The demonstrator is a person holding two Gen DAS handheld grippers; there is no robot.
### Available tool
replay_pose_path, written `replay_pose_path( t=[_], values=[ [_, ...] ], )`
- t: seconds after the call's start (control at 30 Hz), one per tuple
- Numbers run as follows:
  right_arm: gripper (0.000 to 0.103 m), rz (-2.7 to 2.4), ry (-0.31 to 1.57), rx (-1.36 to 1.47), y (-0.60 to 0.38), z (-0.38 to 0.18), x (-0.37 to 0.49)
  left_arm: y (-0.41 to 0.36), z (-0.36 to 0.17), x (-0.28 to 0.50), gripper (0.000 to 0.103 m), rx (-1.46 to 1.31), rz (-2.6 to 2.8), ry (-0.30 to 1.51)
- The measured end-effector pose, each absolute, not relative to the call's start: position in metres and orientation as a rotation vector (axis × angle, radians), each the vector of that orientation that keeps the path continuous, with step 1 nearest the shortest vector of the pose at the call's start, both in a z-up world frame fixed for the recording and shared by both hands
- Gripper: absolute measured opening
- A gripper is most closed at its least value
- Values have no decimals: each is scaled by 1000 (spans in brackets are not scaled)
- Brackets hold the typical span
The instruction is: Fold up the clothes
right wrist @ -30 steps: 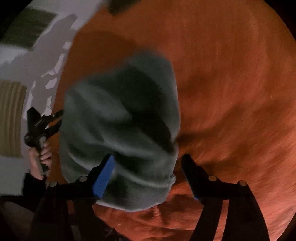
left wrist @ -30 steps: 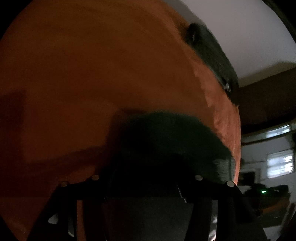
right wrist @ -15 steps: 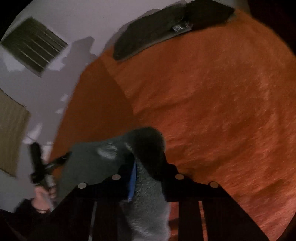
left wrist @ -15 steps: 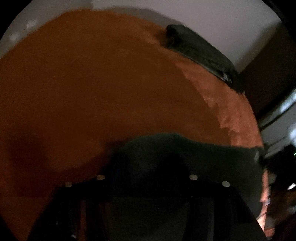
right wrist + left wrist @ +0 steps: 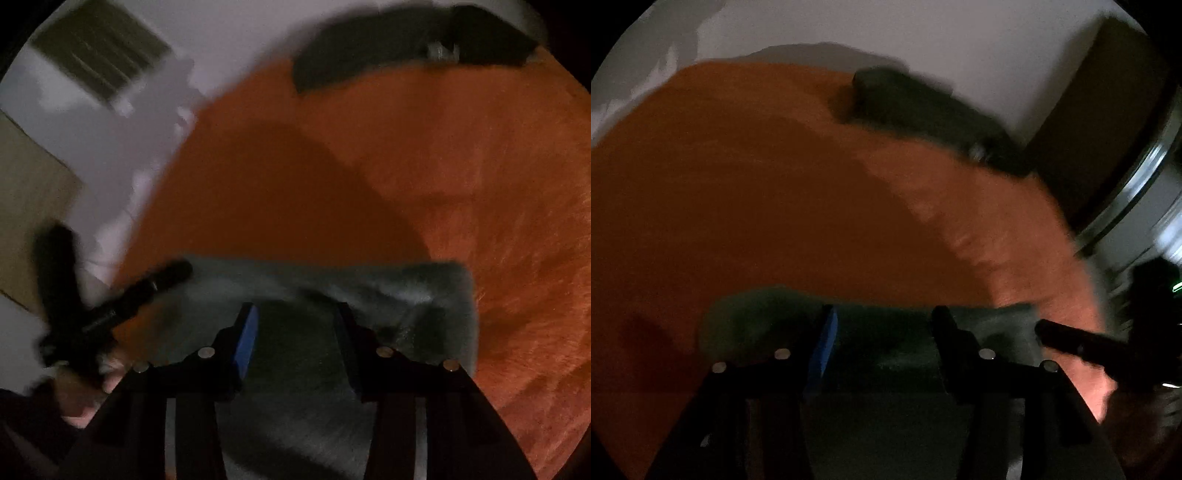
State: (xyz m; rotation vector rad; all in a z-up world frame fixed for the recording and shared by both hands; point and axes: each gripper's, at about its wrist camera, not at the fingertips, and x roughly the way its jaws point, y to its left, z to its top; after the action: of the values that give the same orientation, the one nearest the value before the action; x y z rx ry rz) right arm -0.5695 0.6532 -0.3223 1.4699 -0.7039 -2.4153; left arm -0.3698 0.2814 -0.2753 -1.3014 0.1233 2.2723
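A grey fleece garment (image 5: 388, 295) is spread low across an orange blanket (image 5: 461, 166), near the front edge, lying fairly flat with its top edge running left to right. It's seen in both wrist views, dim and a bit smeared.

The right gripper (image 5: 295, 332) is held right over the grey fleece, and its jaws have just been opening a little after a tight squeeze. They're now parted, with fleece visible in the gap, but whether the pads are actually pressing on the cloth can't be told from the blur. The blue pad (image 5: 245, 339) on one finger is clearly seen.

The left gripper (image 5: 882, 339) is angled down over the other end of the same garment, jaws also just opened a bit wider, spread apart with dark cloth between them. No pinch can be made out there. In the right wrist view it's seen at the left edge of the fleece, held by a hand (image 5: 85, 384).

A second dark folded garment (image 5: 406, 44) is parked at the far edge of the blanket, against a white wall (image 5: 960, 48), well apart from the grey one.
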Motion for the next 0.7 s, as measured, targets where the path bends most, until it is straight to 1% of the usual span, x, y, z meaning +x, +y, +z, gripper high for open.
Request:
replay_pose_path(
  t=[0.03,0.07,0.1,0.13,0.17,0.2,0.23,0.27,0.33,0.37,0.43,0.47,0.5,0.57,0.67,0.7],
  values=[
    [29,-2403,-705,1533,651,-342,-576,281,-294,-381,57,-1331,2262,130],
    [14,-2403,-764,1509,666,-348,-572,276,-302,-391,57,-1347,2247,65],
    [0,-2493,-711,1511,673,-342,-566,265,-299,-395,57,-1352,2263,28],
    [0,-2583,-655,1510,681,-336,-560,253,-294,-397,51,-1355,2283,-5],
    [0,-2669,-594,1509,689,-330,-554,243,-289,-399,48,-1347,2332,36],
    [0,-2716,-518,1539,698,-322,-542,233,-284,-400,48,-1336,2384,87],
    [3,-2757,-447,1565,708,-314,-530,225,-282,-403,48,-1367,2394,86],
    [4,-2746,-470,1562,718,-308,-522,218,-280,-406,48,-1404,2397,79],
    [5,-2675,-553,1492,725,-289,-497,208,-268,-398,48,-1431,2339,-7],
    [5,-2650,-568,1461,723,-281,-479,208,-260,-389,48,-1422,2315,-17],
    [5,-2583,-594,1409,707,-264,-439,224,-242,-360,49,-1368,2242,27],
    [10,-2563,-592,1415,697,-268,-425,240,-236,-343,51,-1346,2188,81],
    [23,-2544,-591,1420,686,-271,-411,257,-231,-327,52,-1323,2131,137],
    [39,-2507,-590,1458,673,-285,-392,285,-225,-301,58,-1319,1997,205],
    [40,-2477,-550,1554,665,-303,-371,333,-230,-284,59,-1315,1874,263],
    [42,-2481,-524,1575,664,-306,-367,348,-234,-283,59,-1316,1859,294]
  ],
)
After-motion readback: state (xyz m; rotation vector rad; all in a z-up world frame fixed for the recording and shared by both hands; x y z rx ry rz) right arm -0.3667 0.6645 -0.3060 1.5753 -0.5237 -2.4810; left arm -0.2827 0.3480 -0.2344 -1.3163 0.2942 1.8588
